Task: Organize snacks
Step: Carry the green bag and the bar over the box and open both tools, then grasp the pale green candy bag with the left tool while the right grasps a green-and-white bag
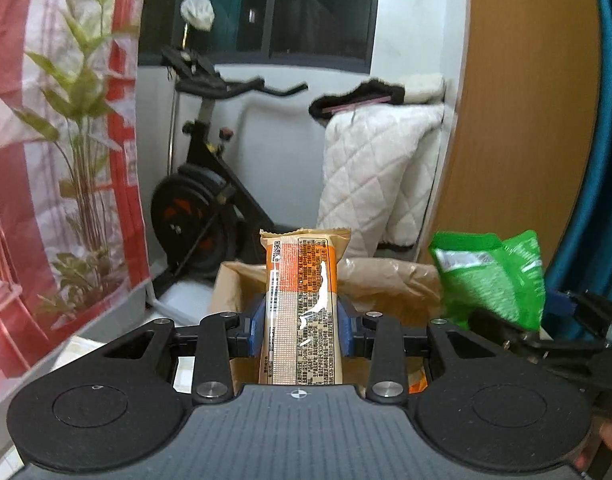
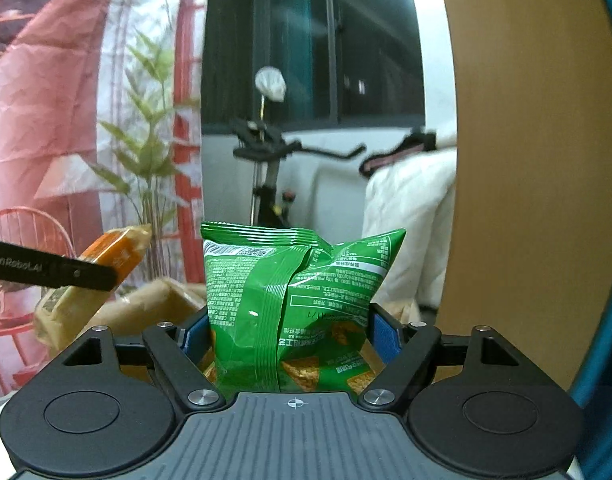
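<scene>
Left gripper [image 1: 300,328] clamps orange snack bar [image 1: 302,304] upright | right gripper [image 2: 290,340] pinches green chip bag [image 2: 294,304] alongside | brown paper bag [image 1: 385,280] just beyond | advise: lower one item at a time, release gently.

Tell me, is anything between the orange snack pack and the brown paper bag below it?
Nothing visible. The left gripper holds the orange snack pack over the brown paper bag; the green chip bag hangs to its right.
</scene>
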Demonstrator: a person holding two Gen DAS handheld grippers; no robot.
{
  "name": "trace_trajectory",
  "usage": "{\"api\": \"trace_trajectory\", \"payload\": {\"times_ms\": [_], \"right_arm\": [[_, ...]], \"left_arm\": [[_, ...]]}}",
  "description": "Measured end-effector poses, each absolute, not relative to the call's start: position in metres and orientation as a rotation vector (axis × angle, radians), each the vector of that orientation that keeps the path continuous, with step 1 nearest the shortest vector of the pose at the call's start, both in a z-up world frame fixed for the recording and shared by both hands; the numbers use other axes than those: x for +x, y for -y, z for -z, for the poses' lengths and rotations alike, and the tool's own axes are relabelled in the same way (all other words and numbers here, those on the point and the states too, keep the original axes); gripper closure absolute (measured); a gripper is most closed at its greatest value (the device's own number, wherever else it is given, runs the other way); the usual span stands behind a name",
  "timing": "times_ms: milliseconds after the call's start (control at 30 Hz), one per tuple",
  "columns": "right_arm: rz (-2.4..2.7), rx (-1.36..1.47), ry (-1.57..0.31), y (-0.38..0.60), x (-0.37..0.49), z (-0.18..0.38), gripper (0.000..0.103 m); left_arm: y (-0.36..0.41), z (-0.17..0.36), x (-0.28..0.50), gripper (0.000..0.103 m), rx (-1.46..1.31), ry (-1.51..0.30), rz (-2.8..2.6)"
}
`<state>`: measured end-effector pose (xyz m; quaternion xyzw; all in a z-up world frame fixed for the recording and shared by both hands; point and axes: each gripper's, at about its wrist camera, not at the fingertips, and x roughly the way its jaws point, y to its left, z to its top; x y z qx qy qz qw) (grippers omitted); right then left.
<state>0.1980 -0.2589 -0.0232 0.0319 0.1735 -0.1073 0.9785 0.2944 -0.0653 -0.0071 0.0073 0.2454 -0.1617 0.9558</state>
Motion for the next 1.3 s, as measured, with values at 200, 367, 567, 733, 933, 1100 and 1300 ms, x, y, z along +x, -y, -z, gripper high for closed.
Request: {"api": "trace_trajectory", "payload": {"times_ms": [200, 367, 567, 733, 933, 1100, 1300], "right_arm": [[0.217, 0.164, -0.442, 0.271, 0.209, 0.042, 0.013], [0.206, 0.193, -0.431, 0.274, 0.192, 0.040, 0.008], [0.193, 0.238, -0.397, 0.270, 0.157, 0.034, 0.008], [0.185, 0.245, -0.383, 0.260, 0.125, 0.034, 0.008], [0.171, 0.227, -0.397, 0.243, 0.101, 0.040, 0.008], [0.161, 0.204, -0.421, 0.225, 0.087, 0.050, 0.008], [0.147, 0.207, -0.460, 0.212, 0.079, 0.062, 0.009]], "left_arm": [[0.058, 0.012, 0.306, 0.023, 0.002, -0.535, 0.342], [0.048, 0.006, 0.291, 0.023, 0.051, -0.521, 0.335], [0.040, 0.003, 0.261, 0.023, 0.057, -0.527, 0.350], [0.033, 0.008, 0.227, 0.023, 0.056, -0.529, 0.357], [0.020, 0.019, 0.196, 0.023, -0.025, -0.525, 0.346], [0.013, 0.031, 0.182, 0.023, -0.050, -0.543, 0.324], [0.007, 0.046, 0.170, 0.023, -0.067, -0.582, 0.320]]}}
